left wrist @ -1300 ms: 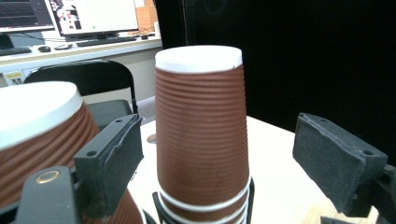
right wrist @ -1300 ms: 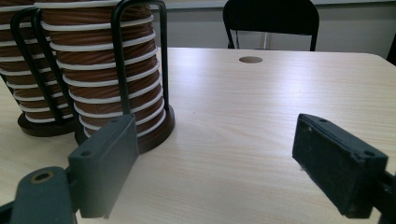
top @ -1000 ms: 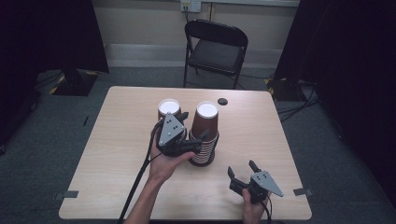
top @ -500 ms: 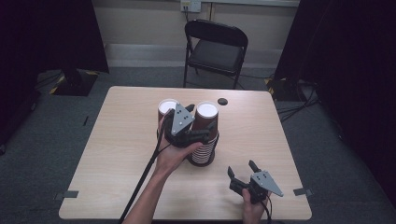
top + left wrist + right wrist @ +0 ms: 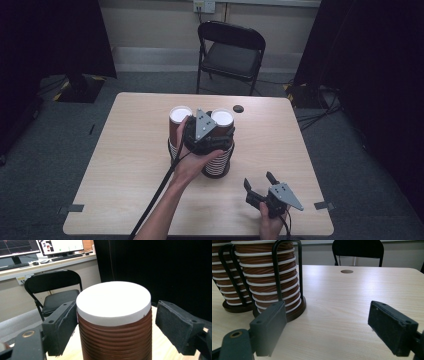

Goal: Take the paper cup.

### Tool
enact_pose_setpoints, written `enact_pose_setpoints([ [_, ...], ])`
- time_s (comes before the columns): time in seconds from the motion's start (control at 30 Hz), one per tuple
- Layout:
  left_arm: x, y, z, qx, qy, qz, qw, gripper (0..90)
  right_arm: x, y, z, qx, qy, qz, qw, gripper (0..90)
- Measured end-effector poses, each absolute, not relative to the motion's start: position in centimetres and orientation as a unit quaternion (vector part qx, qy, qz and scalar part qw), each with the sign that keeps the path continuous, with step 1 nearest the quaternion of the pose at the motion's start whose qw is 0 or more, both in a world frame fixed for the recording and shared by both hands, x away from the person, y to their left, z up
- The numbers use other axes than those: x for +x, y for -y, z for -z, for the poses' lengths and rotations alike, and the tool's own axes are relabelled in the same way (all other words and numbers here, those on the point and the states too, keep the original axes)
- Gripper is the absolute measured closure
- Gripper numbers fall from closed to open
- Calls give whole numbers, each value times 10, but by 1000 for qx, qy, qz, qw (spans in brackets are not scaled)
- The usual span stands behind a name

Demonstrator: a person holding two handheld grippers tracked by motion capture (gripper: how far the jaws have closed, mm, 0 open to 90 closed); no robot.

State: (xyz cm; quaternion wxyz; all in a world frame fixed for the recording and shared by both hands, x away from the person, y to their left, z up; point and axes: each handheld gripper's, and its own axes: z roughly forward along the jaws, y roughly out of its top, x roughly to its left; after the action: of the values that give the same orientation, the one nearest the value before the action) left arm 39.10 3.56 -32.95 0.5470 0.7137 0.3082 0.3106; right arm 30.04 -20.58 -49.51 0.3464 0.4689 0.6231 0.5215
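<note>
The table (image 5: 125, 165) is a pale wooden square seen from above, with a small round hole (image 5: 238, 108) near its far edge at about one o'clock from centre; a black folding chair (image 5: 231, 52) stands beyond that edge at twelve o'clock. Near the table's middle stand two stacks of brown ribbed paper cups with white rims, each in a black wire holder on a round dark base; the left stack (image 5: 179, 122) sits at about eleven o'clock from centre, the right stack (image 5: 222, 131) just beside it at three o'clock of its neighbour. The left gripper (image 5: 207, 129) is over the two stacks, held in the person's left hand (image 5: 192, 162), its cable trailing off toward seven o'clock; in the left gripper view the top cup (image 5: 113, 322) of the right stack stands between the jaws, which have just been closing; the left pad (image 5: 61, 327) lies at the cup's rim, the right pad (image 5: 178, 327) is apart from it, so nothing is gripped. The right gripper (image 5: 260, 182) rests low at five o'clock, well apart from the stacks, jaws spread wide and holding nothing.
</note>
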Motion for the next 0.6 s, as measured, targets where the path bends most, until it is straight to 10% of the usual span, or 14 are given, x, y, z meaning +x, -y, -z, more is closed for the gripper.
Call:
enact_pose_setpoints([
  [0.6, 401, -21, 345, 728, -317, -331, 509, 165, 300, 205, 495, 466, -626, -520, 348, 149],
])
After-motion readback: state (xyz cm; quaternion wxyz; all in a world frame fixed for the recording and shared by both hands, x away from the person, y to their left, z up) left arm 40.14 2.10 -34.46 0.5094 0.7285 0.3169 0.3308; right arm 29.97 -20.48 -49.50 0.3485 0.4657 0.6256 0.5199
